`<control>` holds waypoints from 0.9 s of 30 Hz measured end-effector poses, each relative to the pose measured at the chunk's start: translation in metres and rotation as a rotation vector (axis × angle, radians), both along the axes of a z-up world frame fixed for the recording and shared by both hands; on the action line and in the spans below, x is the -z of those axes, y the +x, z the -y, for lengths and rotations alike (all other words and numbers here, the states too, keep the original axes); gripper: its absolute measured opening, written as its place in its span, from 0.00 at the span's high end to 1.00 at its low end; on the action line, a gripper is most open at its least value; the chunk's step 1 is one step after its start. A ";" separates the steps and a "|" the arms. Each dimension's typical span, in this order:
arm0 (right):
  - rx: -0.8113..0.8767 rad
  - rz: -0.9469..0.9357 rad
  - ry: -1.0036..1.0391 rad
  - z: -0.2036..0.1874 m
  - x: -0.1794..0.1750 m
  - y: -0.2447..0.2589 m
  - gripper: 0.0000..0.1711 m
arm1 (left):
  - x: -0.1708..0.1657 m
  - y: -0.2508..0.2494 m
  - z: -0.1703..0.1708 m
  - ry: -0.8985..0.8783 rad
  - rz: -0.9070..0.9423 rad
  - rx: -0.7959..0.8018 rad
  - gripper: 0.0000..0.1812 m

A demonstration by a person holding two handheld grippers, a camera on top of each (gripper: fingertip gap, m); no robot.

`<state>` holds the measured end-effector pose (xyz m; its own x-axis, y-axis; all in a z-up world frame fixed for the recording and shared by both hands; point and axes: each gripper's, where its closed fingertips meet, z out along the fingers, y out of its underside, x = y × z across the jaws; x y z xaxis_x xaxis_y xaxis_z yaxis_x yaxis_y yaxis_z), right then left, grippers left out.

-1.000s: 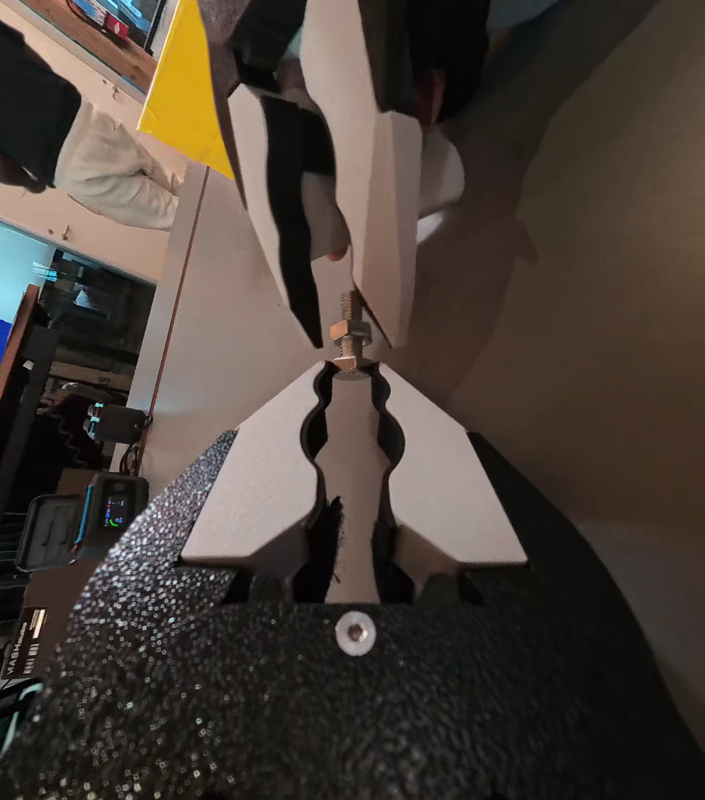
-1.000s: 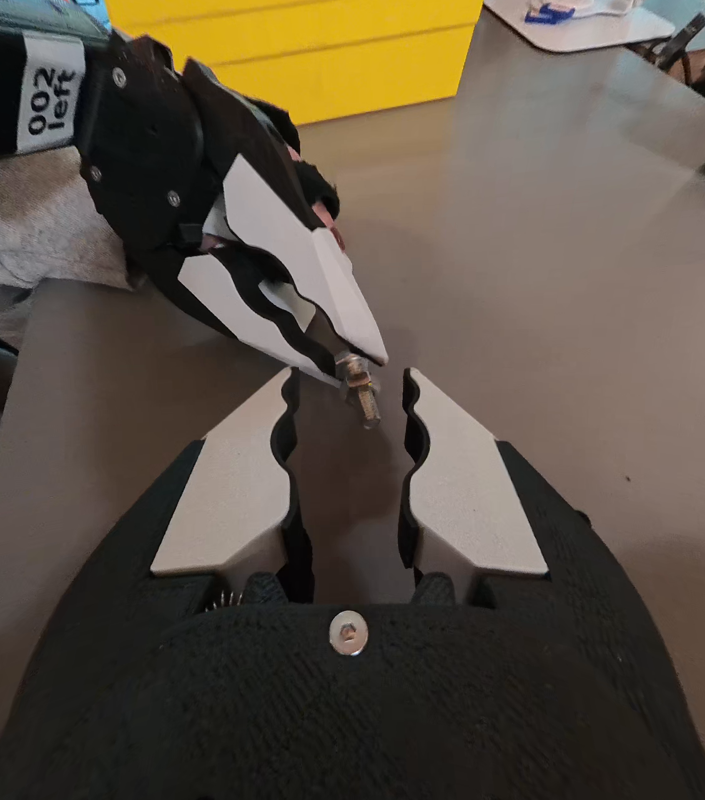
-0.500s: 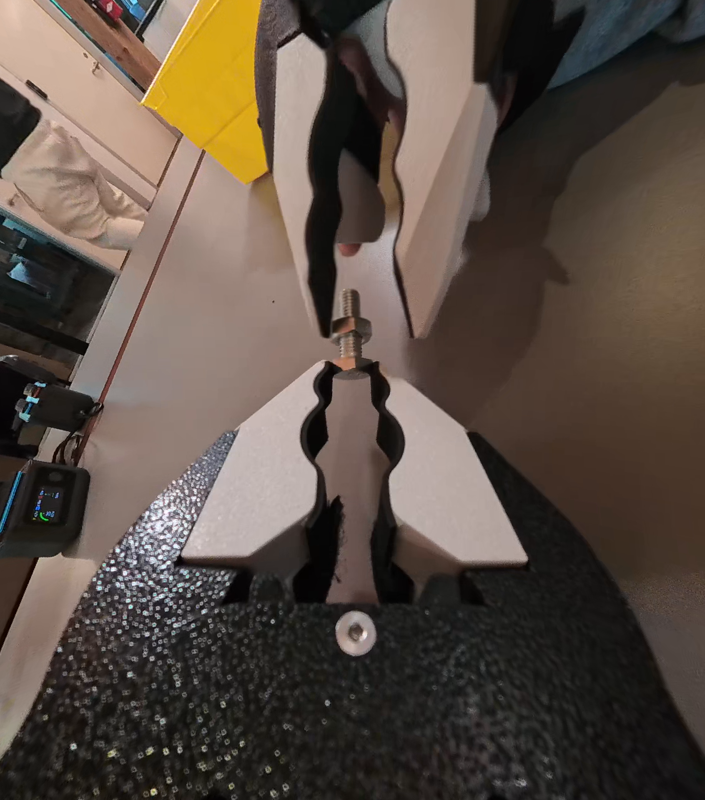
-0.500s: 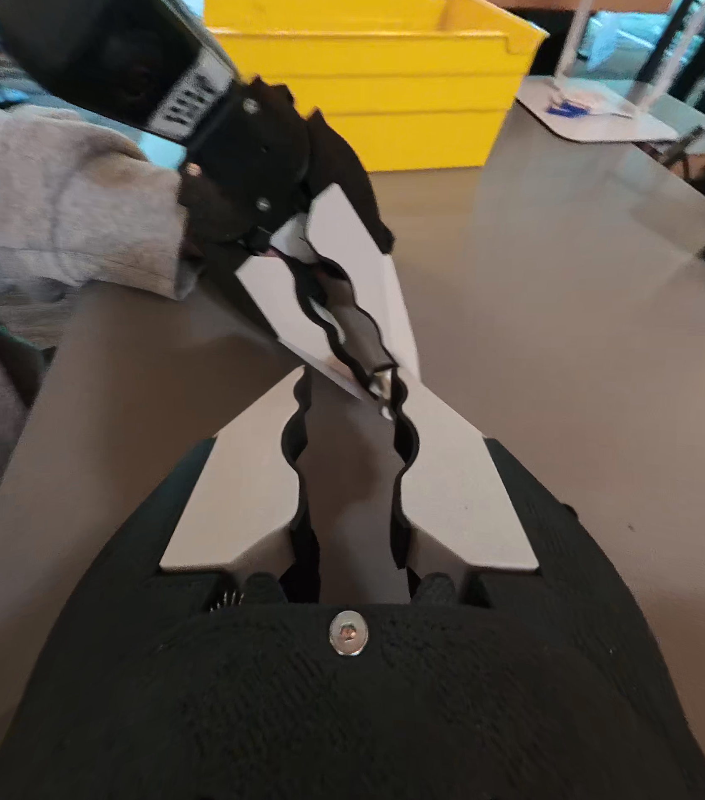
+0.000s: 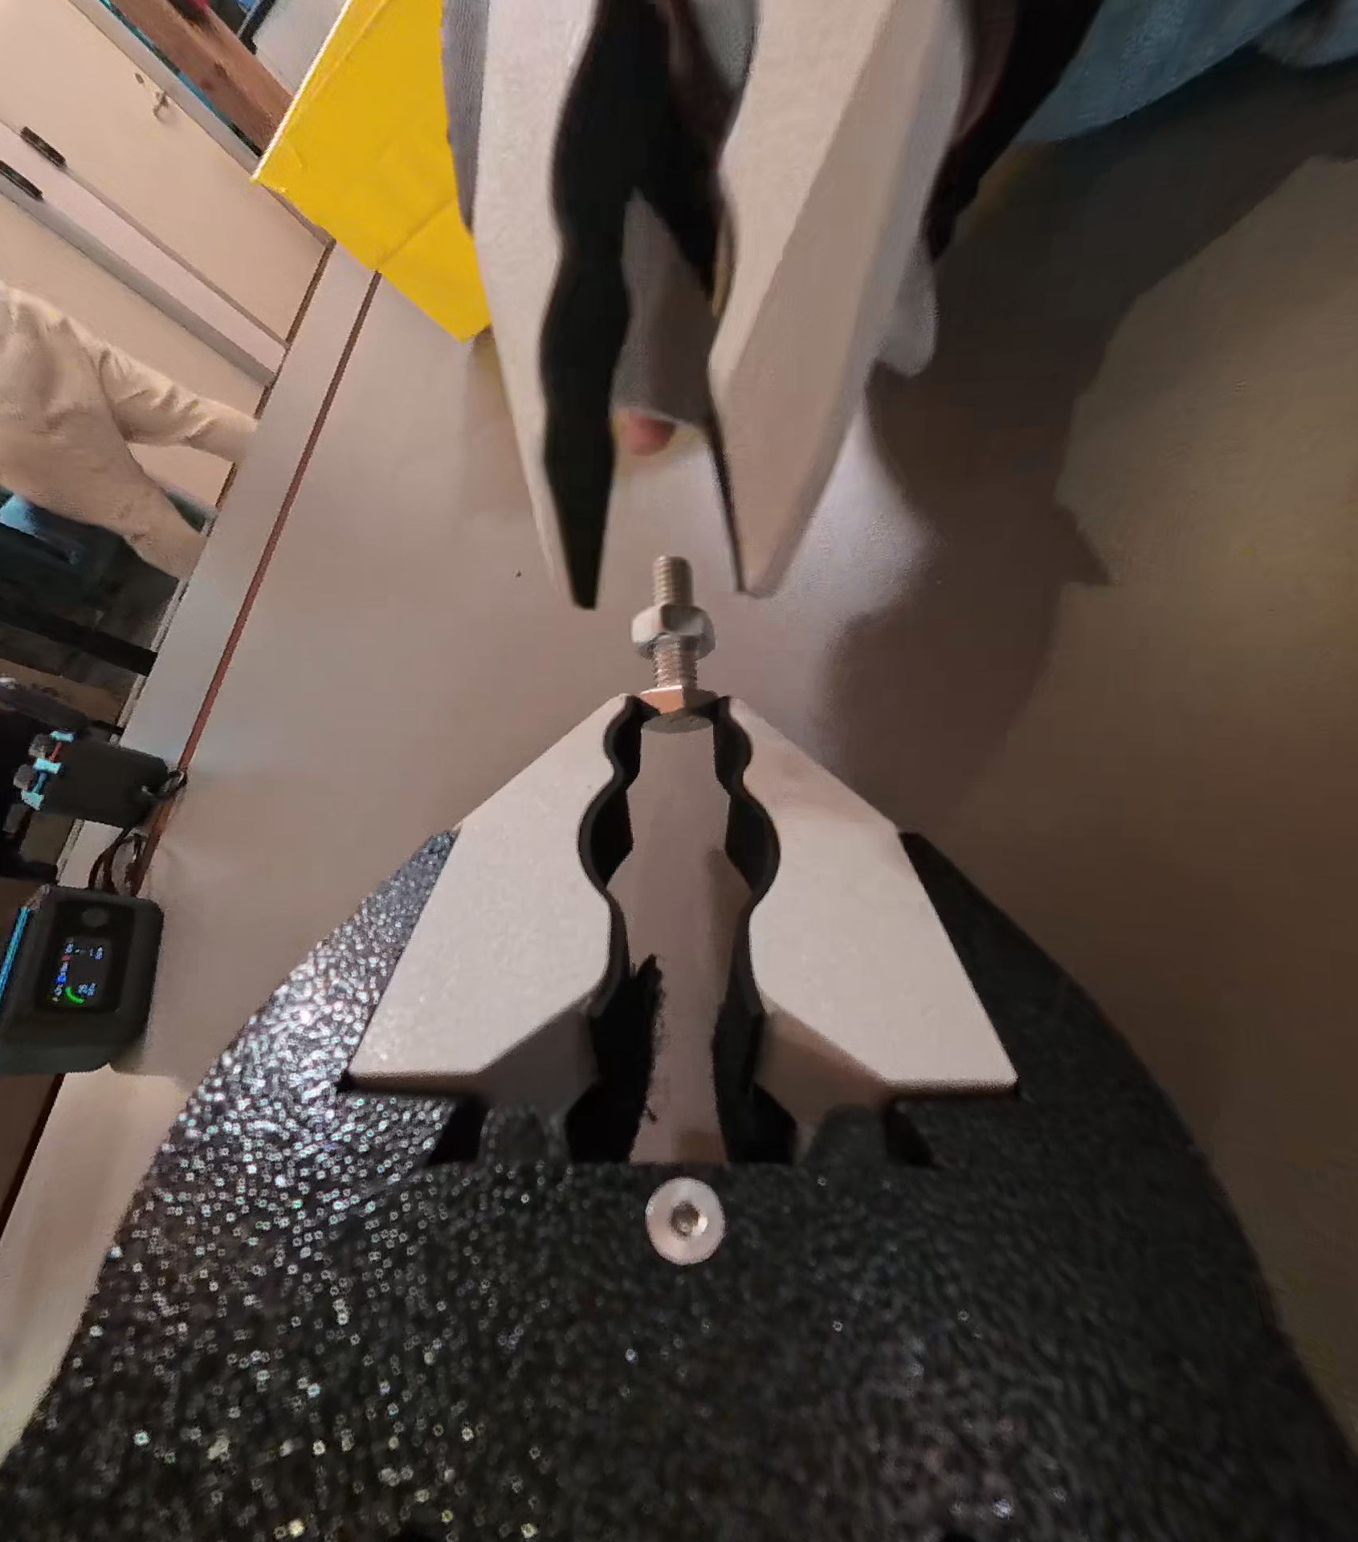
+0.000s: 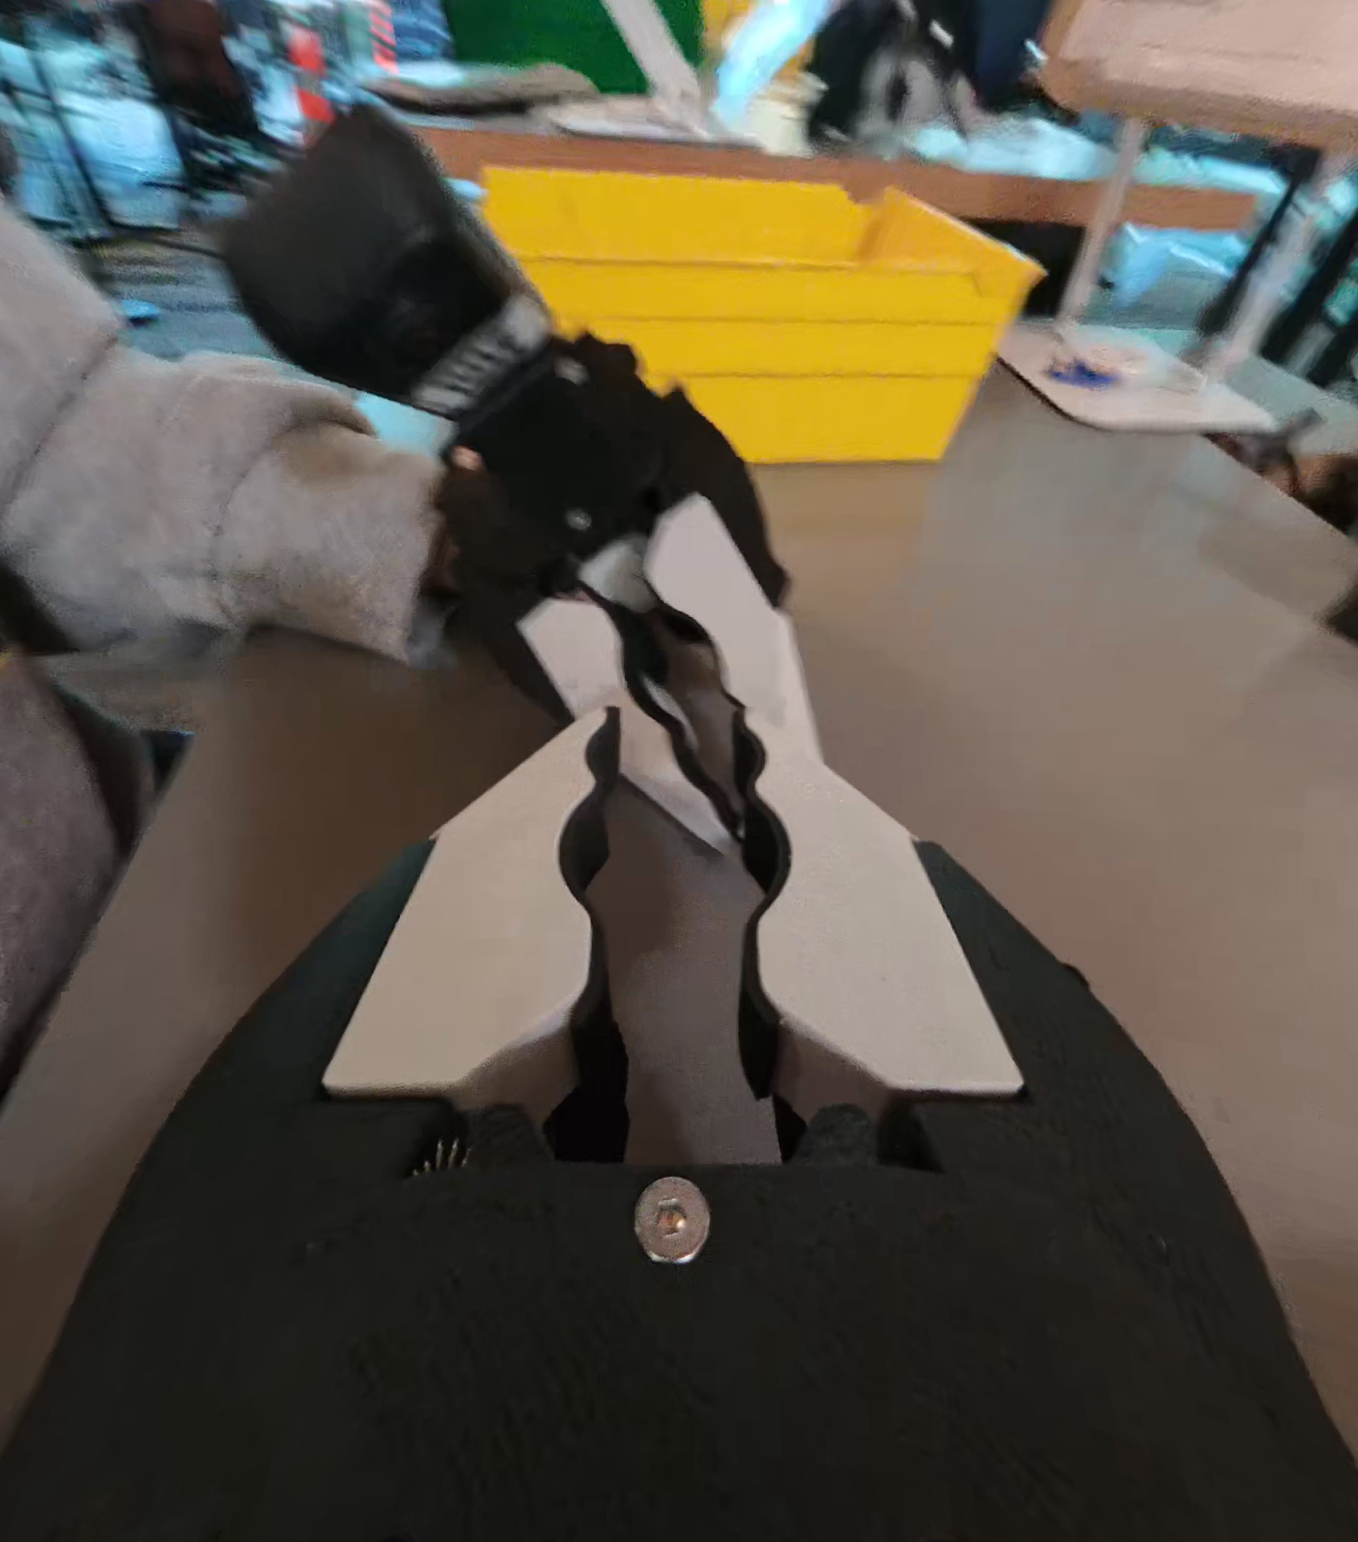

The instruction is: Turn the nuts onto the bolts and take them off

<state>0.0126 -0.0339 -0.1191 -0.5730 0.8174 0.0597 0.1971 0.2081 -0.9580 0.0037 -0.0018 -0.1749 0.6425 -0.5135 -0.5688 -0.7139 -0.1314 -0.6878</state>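
In the left wrist view my left gripper (image 5: 675,716) is shut on the head of a silver bolt (image 5: 671,667) and holds it above the table, the shaft pointing away. A hex nut (image 5: 671,627) sits midway along the thread. My right gripper (image 5: 671,584) comes in from the far side, open, its tips on either side of the bolt's free end and just beyond the nut. In the right wrist view my right gripper (image 6: 679,734) is open around the left gripper's white fingers (image 6: 709,576). The bolt and nut are hidden there.
A yellow bin (image 6: 742,317) stands at the back of the grey table (image 6: 1076,751). A white mat (image 6: 1117,392) lies at the back right. A black device with a small screen (image 5: 74,976) hangs at the table's edge. A grey sleeve (image 6: 158,501) holds the left gripper.
My right gripper's jaws have narrowed, and its tips have slid back from around the nut to the bolt's free end. My left gripper still holds the bolt head.
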 end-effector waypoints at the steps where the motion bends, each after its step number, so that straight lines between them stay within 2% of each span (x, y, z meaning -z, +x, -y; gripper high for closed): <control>1: 0.068 0.050 0.027 -0.013 0.009 -0.004 0.81 | 0.000 0.000 0.000 0.005 -0.009 0.005 0.91; 3: 0.143 0.149 0.065 -0.031 0.028 -0.006 0.76 | 0.000 0.001 0.001 0.014 -0.031 0.014 0.91; 6: 0.156 0.245 0.040 -0.034 0.041 -0.005 0.74 | 0.000 0.002 0.001 0.023 -0.045 0.021 0.91; 10: 0.121 0.287 0.054 -0.028 0.047 -0.004 0.76 | 0.000 0.002 0.000 0.023 -0.055 0.023 0.91; 13: 0.005 0.146 0.085 -0.008 0.030 0.000 0.83 | -0.001 0.002 0.000 0.024 -0.057 0.022 0.91; 14: -0.093 0.071 0.052 0.009 0.017 0.007 0.85 | -0.001 0.002 0.000 0.021 -0.057 0.020 0.91; 15: -0.112 0.018 0.015 0.016 0.004 0.009 0.85 | -0.001 0.002 0.000 0.023 -0.056 0.021 0.91; 16: -0.075 0.017 0.009 0.011 0.002 0.006 0.84 | -0.001 0.002 0.000 0.026 -0.053 0.022 0.91; 20: 0.139 0.212 0.115 -0.033 0.042 -0.003 0.76 | -0.002 0.002 -0.001 0.027 -0.051 0.020 0.91; 22: 0.149 0.261 0.090 -0.035 0.047 -0.003 0.72 | -0.002 0.002 -0.001 0.028 -0.051 0.021 0.91; 27: 0.106 0.302 0.079 -0.027 0.051 -0.002 0.73 | -0.002 0.003 -0.001 0.029 -0.059 0.023 0.91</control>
